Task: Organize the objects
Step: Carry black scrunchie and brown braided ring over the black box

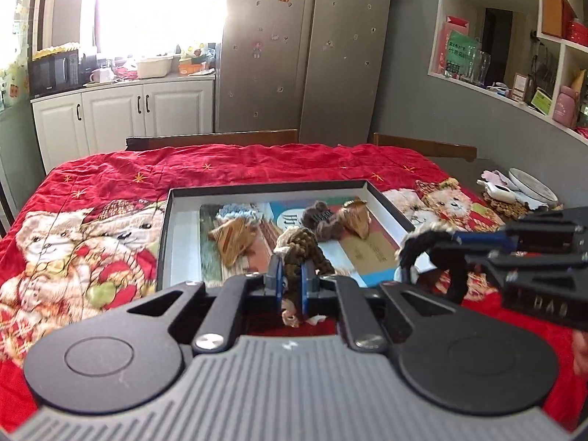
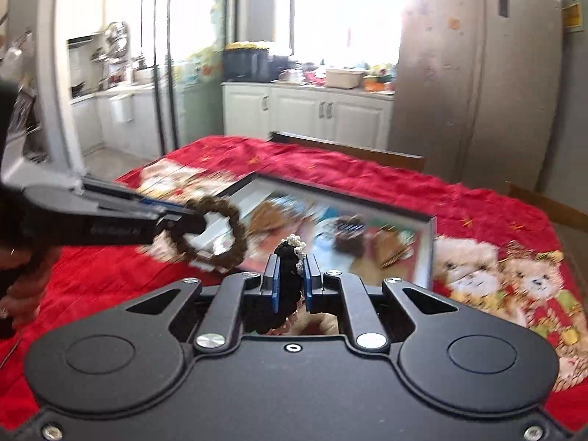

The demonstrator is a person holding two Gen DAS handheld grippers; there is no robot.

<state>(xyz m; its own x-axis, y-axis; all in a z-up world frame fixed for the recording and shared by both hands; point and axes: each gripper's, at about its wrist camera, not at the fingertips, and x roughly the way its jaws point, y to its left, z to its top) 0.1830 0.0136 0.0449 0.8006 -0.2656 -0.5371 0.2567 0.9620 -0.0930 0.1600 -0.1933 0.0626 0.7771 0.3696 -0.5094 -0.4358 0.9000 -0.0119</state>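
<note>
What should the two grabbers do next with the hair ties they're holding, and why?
Probably carry both over the open box and let go. The left gripper pinches a brown braided hair tie, the right gripper a black one, and similar hair things already lie inside.

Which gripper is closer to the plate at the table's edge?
Right. The right gripper, shut on a black scrunchie, is off the box's near right corner, on the plate's side. The left gripper, holding a brown scrunchie, is farther from it, at the box's near edge.
</note>
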